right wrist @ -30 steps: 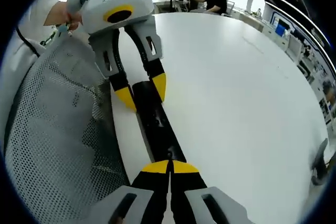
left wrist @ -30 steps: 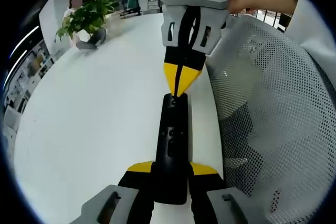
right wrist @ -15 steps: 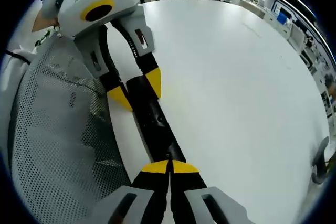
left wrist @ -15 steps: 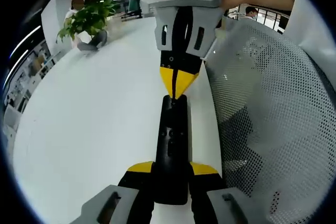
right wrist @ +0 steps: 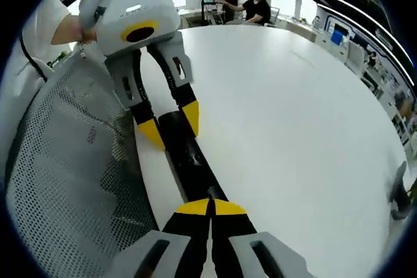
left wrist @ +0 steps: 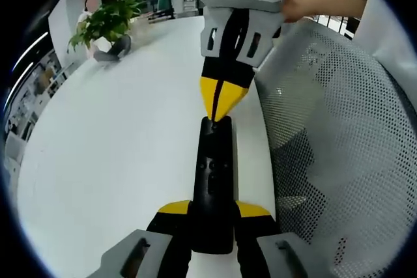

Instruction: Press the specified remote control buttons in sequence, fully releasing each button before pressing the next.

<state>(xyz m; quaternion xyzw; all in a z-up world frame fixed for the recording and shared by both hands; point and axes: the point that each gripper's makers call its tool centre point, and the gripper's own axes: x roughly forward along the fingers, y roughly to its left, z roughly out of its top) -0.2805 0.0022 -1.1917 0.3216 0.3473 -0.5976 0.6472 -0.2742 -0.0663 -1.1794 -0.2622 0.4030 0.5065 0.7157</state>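
Plant pot with green leaves sits far off on the white counter. Left tongs are clamped around the black remote. Right tongs are pinched together, tips right on its other end.

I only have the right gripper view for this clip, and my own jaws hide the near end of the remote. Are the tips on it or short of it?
Observer: In the left gripper view, the right gripper is shut and its yellow tips meet the remote at the end farthest from the left gripper.
Operator: On a button?
Observer: I cannot tell. Small buttons show nearer the remote's middle, uncovered.
Operator: Anything else on the table?
Observer: A potted plant stands at the table's far edge.
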